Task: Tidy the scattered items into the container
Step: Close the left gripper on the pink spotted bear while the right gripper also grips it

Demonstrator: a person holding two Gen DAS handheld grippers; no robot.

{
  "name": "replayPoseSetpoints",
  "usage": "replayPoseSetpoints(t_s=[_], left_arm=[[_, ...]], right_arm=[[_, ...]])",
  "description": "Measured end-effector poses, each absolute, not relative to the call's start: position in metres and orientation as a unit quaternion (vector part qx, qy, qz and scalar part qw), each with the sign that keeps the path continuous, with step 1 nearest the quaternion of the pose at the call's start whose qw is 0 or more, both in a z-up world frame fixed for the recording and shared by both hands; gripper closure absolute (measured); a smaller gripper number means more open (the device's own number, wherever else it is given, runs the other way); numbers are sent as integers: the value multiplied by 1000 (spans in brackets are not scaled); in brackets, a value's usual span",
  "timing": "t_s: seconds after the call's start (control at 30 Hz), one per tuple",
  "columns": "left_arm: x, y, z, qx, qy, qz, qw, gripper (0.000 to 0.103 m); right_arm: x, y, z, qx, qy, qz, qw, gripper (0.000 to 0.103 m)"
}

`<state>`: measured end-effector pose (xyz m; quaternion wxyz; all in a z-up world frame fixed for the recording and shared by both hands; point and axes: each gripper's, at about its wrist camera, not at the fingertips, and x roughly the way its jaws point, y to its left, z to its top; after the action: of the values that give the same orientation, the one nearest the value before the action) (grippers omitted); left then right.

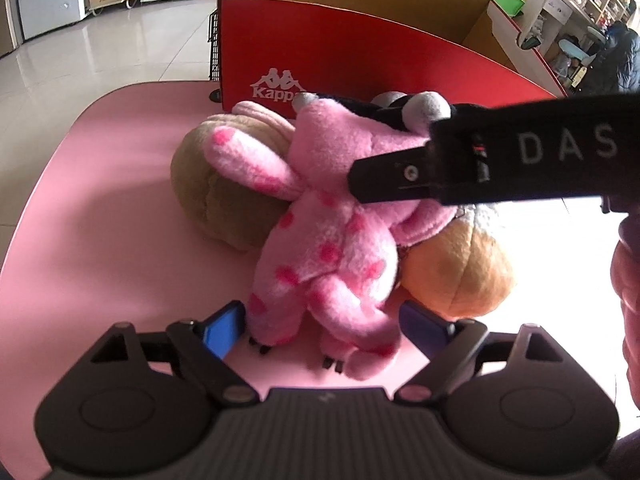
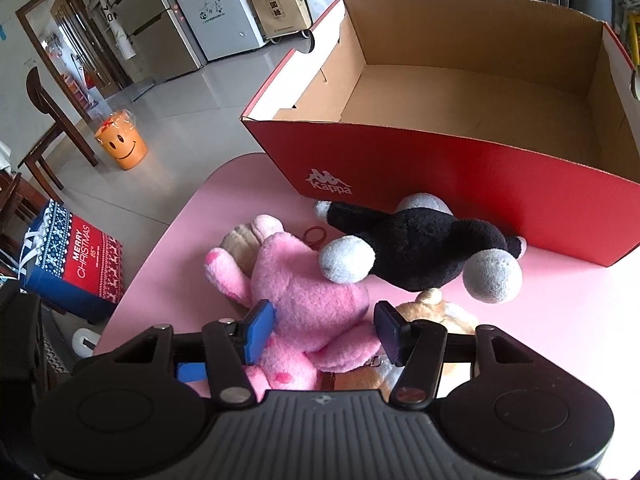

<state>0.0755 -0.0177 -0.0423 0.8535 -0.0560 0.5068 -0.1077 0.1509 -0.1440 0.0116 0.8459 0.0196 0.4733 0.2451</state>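
Note:
A pink spotted plush (image 1: 320,236) lies on the pink table (image 1: 120,200), its legs between the blue pads of my open left gripper (image 1: 324,328). A brown plush (image 1: 212,188) sits to its left and an orange plush (image 1: 456,268) to its right. My right gripper (image 2: 325,332) stands open, its pads on either side of the pink plush (image 2: 304,292); one of its fingers (image 1: 400,176) reaches in from the right in the left wrist view. A black and grey plush (image 2: 420,248) lies against the red Kappa box (image 2: 500,192), whose cardboard inside holds nothing.
The table's rounded edge (image 2: 168,240) drops off to the left. On the floor stand a Christmas gift bag (image 2: 76,256) and an orange smiley bucket (image 2: 122,146). A small red ring (image 2: 314,236) lies near the black plush. A person sits (image 1: 616,60) far behind.

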Motion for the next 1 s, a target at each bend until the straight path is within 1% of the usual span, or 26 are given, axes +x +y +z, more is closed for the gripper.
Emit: replayPoseSetpoints(t_s=[0.1,0.13,0.17,0.2,0.27,0.37,0.5,0.73,1.0], left_arm=[[76,-19,-44,-52,506,-110,854,16],[76,-20,-44,-51,504,-110,855,18],[77,-20,-44,-49,503,-110,856,20],[77,-20,-44,-48,501,-109,857,22],[78,-19,-43,-47,497,-108,860,35],[79,-18,-41,-49,494,-109,861,40],[79,-17,-39,-52,489,-110,864,42],[74,-18,-26,-44,475,-111,872,42],[69,-20,-10,-25,459,-102,882,42]], right_arm=[[150,-143,11,21,473,246,846,47],[150,-143,10,20,472,247,846,47],[150,-143,10,21,471,248,846,47],[150,-143,10,21,471,249,846,49],[150,-144,10,24,471,249,846,53],[151,-146,12,31,472,246,846,58],[151,-148,14,36,471,243,847,61],[148,-153,24,46,465,240,851,61],[144,-158,34,51,455,245,854,71]])
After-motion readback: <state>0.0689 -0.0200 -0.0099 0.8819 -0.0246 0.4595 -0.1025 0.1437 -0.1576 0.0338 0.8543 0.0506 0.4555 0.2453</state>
